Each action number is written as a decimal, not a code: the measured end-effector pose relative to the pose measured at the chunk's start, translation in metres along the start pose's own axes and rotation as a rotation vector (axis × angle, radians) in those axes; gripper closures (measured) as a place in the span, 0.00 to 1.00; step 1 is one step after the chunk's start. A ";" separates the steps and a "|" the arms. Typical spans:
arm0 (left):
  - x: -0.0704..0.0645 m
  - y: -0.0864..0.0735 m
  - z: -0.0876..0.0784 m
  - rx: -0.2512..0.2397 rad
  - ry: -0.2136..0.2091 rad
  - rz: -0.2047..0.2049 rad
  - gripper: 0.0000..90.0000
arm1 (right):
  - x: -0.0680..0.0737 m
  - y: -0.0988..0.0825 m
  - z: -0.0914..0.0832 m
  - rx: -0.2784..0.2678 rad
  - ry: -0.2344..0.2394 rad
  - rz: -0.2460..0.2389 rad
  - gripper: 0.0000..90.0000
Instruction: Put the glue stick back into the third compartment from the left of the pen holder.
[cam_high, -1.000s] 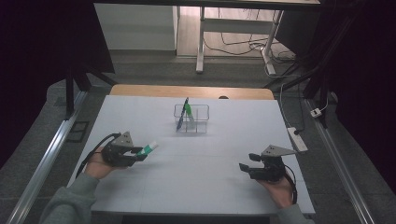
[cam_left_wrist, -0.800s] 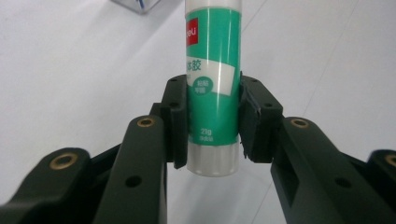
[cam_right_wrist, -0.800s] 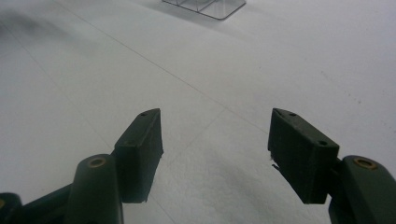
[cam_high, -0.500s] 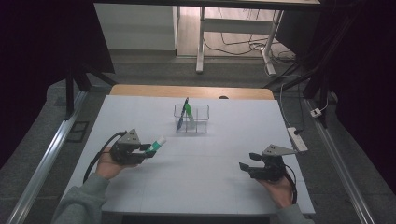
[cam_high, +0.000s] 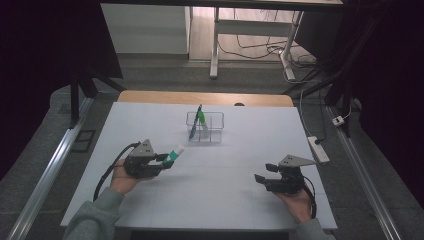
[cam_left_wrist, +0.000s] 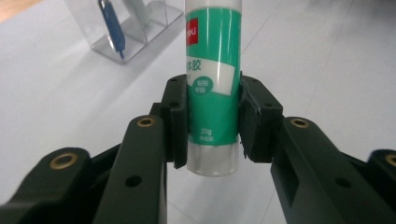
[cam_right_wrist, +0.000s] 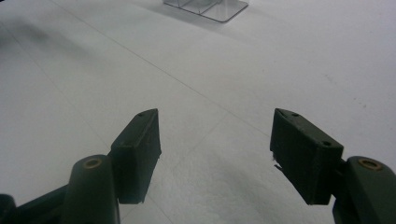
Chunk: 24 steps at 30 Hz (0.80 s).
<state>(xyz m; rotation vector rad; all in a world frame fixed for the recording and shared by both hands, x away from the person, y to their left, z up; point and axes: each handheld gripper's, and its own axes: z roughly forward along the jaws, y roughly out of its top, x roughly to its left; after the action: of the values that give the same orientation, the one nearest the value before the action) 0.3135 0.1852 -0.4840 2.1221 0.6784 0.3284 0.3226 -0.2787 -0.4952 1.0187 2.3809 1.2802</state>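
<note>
while the glue stick (cam_high: 174, 153) rides in the left hand-held gripper (cam_high: 168, 160), the step in hand reads as carrying it toward the clear organiser (cam_high: 205, 126); the drop itself is not yet made.

high view: white desk (cam_high: 225, 200), matt, faint seam lines. left hand-held gripper above the left-centre of the desk, glue stick pointing up and right toward the organiser, which is some way off. organiser near the far middle: transparent plastic, divided into compartments, holding a blue pen (cam_high: 194, 123) leaning left and a green-capped item (cam_high: 201, 118); which compartments i cannot tell. right hand-held gripper (cam_high: 257, 178) low at the right, well apart from everything, nothing in it.

left gripper view: jaws closed on the glue stick (cam_left_wrist: 212, 88) at its lower body, pads (cam_left_wrist: 176, 119) pressing both sides. stick is a smooth cylinder, green-and-white printed label, pale translucent base. organiser (cam_left_wrist: 135, 32) beyond, upper left, blue pen (cam_left_wrist: 112, 28) inside.

right gripper view: right hand-held gripper (cam_right_wrist: 215, 140) with jaws wide apart, empty, over bare desk (cam_right_wrist: 210, 70). jaws are black, blocky, hard plastic. organiser's base (cam_right_wrist: 205, 7) at the top edge.

next move, as judged: bring the stick over a free compartment, tip it upright, lower it, then release; the slick tube could slip or clip the thin wall.
</note>
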 end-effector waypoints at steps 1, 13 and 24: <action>-0.001 0.001 0.001 -0.003 0.000 0.003 0.73 | 0.001 0.000 0.001 0.002 0.003 0.004 0.37; -0.012 0.007 0.009 -0.050 -0.005 0.013 0.73 | 0.004 0.003 0.004 -0.004 0.018 -0.007 0.36; -0.026 0.019 0.029 -0.067 -0.031 0.040 0.73 | 0.011 0.009 0.006 -0.028 0.051 0.002 0.36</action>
<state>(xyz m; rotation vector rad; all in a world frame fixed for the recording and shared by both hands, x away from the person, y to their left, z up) 0.3124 0.1422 -0.4855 2.0749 0.5993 0.3354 0.3217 -0.2636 -0.4900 0.9918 2.3931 1.3510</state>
